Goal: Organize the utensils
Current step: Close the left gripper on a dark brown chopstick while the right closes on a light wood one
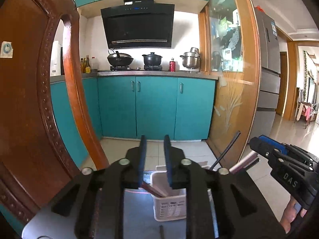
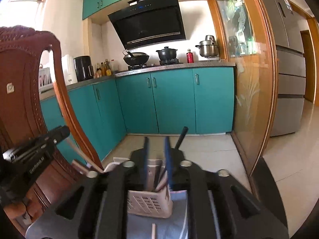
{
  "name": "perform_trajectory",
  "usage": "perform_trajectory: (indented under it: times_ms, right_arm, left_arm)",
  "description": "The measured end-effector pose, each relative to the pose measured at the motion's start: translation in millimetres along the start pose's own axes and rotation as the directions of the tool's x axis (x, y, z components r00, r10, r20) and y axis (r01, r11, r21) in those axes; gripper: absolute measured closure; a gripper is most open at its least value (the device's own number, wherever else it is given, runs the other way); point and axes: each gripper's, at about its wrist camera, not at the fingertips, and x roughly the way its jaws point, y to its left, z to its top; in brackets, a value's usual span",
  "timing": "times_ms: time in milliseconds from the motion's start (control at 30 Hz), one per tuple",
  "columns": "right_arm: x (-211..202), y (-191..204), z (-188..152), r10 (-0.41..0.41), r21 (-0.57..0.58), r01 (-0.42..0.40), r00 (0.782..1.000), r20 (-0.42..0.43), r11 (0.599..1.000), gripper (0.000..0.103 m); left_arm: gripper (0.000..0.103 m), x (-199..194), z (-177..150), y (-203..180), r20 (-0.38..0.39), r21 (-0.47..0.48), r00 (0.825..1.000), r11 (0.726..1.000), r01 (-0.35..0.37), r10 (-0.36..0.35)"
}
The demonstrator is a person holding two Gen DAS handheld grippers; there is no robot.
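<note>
Utensils (image 1: 157,191) leaned inside the white basket (image 1: 169,207) in the left wrist view, just below the left gripper (image 1: 154,159), whose jaws stood narrowly apart and empty. Beside the basket a loose stick (image 1: 161,231) lay on the table.

From the right wrist, the right gripper (image 2: 157,159) hung over the basket, narrow and empty; dipping either could tip that light basket.

Both wrist cameras are looking forward and slightly downward along their claws, sitting close above a white utensil basket (image 1: 169,197) on the bench (image 1: 137,215), the left view standing nearer the wooden chair (image 1: 30,91), and both are sharing the teal cabinets (image 2: 173,101) and stove beyond.
</note>
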Motion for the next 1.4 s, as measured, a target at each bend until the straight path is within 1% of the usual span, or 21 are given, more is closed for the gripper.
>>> perform_trajectory:
  times_ms: [200, 333, 400, 467, 533, 567, 633, 667, 733, 767, 800, 833, 867, 900, 967, 1100, 1133, 1200, 1267, 1333, 1400]
  right_arm:
    - [-44, -2, -16, 0.03, -0.024, -0.029, 0.999, 0.024, 0.999, 0.07]
    - [-66, -4, -37, 0.033, -0.047, -0.033, 0.999, 0.011, 0.998, 0.068]
    - [-69, -7, -49, 0.034, -0.037, -0.035, 0.999, -0.014, 0.999, 0.068]
    - [-66, -13, -63, 0.04, -0.007, -0.041, 0.996, -0.074, 0.999, 0.068]
    - [-52, -19, -82, 0.04, 0.021, -0.037, 0.985, -0.165, 0.999, 0.068]
    - [-43, -20, -91, 0.039, 0.028, -0.034, 0.977, -0.212, 0.999, 0.068]
    - [-16, -20, -115, 0.035, 0.027, -0.027, 0.937, -0.348, 0.999, 0.068]
    - [-5, -18, -123, 0.037, 0.025, -0.029, 0.919, -0.393, 0.999, 0.068]
    - [22, -13, -144, 0.046, 0.025, -0.039, 0.867, -0.496, 0.999, 0.068]
    - [31, -10, -149, 0.05, 0.028, -0.042, 0.851, -0.524, 0.999, 0.068]
    - [42, -8, -157, 0.061, 0.039, -0.047, 0.826, -0.56, 0.998, 0.068]
    - [50, -6, -163, 0.067, 0.047, -0.048, 0.81, -0.583, 0.998, 0.068]
    - [55, -5, -167, 0.069, 0.05, -0.048, 0.801, -0.595, 0.998, 0.068]
    - [60, -4, -173, 0.068, 0.05, -0.047, 0.791, -0.608, 0.998, 0.068]
    - [65, -2, -173, 0.053, 0.038, -0.038, 0.784, -0.618, 0.999, 0.068]
    - [71, 1, -170, 0.046, 0.029, -0.036, 0.786, -0.617, 0.999, 0.068]
    - [72, 3, -169, 0.043, 0.026, -0.035, 0.785, -0.617, 0.999, 0.068]
    - [77, 4, -172, 0.04, 0.021, -0.035, 0.781, -0.624, 0.999, 0.068]
    - [84, 7, -172, 0.038, 0.017, -0.036, 0.775, -0.631, 0.999, 0.068]
    - [89, 13, -175, 0.035, 0.009, -0.038, 0.767, -0.641, 0.999, 0.068]
    - [95, 18, -178, 0.035, 0.001, -0.045, 0.756, -0.654, 0.999, 0.068]
  left_arm:
    - [0.073, -17, -11, -3, -0.023, -0.003, 0.999, 1.0, 0.025, -0.025]
    - [0.072, -23, -24, -5, -0.051, 0.006, 0.998, 0.999, 0.044, -0.044]
    - [0.071, -26, -35, -4, -0.07, 0.001, 0.996, 0.999, 0.051, -0.05]
    - [0.071, -28, -48, 1, -0.093, -0.008, 0.994, 0.999, 0.054, -0.054]
    - [0.071, -28, -64, 6, -0.139, -0.022, 0.988, 0.998, 0.065, -0.067]
    - [0.071, -25, -77, 9, -0.185, -0.029, 0.98, 0.997, 0.074, -0.078]
    - [0.071, -13, -101, 12, -0.274, -0.046, 0.957, 0.995, 0.084, -0.093]
    - [0.071, -6, -110, 14, -0.31, -0.056, 0.946, 0.995, 0.086, -0.099]
    - [0.071, 16, -136, 15, -0.422, -0.092, 0.898, 0.991, 0.092, -0.122]
    - [0.071, 29, -150, 15, -0.479, -0.11, 0.868, 0.99, 0.09, -0.132]
    - [0.071, 37, -160, 13, -0.517, -0.111, 0.847, 0.991, 0.08, -0.126]
    - [0.071, 44, -168, 11, -0.541, -0.104, 0.833, 0.992, 0.071, -0.117]
    - [0.071, 49, -176, 10, -0.56, -0.093, 0.822, 0.994, 0.061, -0.102]
    - [0.071, 53, -182, 9, -0.57, -0.081, 0.816, 0.995, 0.053, -0.09]
    - [0.071, 58, -192, 8, -0.59, -0.051, 0.805, 0.998, 0.044, -0.066]
    - [0.071, 73, -197, 8, -0.616, -0.047, 0.785, 0.998, 0.049, -0.068]
    - [0.067, 75, -199, 7, -0.622, -0.049, 0.78, 0.998, 0.048, -0.068]
    - [0.066, 80, -202, 5, -0.632, -0.039, 0.773, 0.998, 0.044, -0.059]
    - [0.066, 81, -203, 4, -0.628, -0.016, 0.778, 0.999, 0.032, -0.035]
    - [0.076, 80, -202, 6, -0.63, -0.016, 0.776, 1.0, 0.016, -0.022]
    - [0.077, 80, -203, 8, -0.634, -0.018, 0.773, 1.0, 0.011, -0.02]
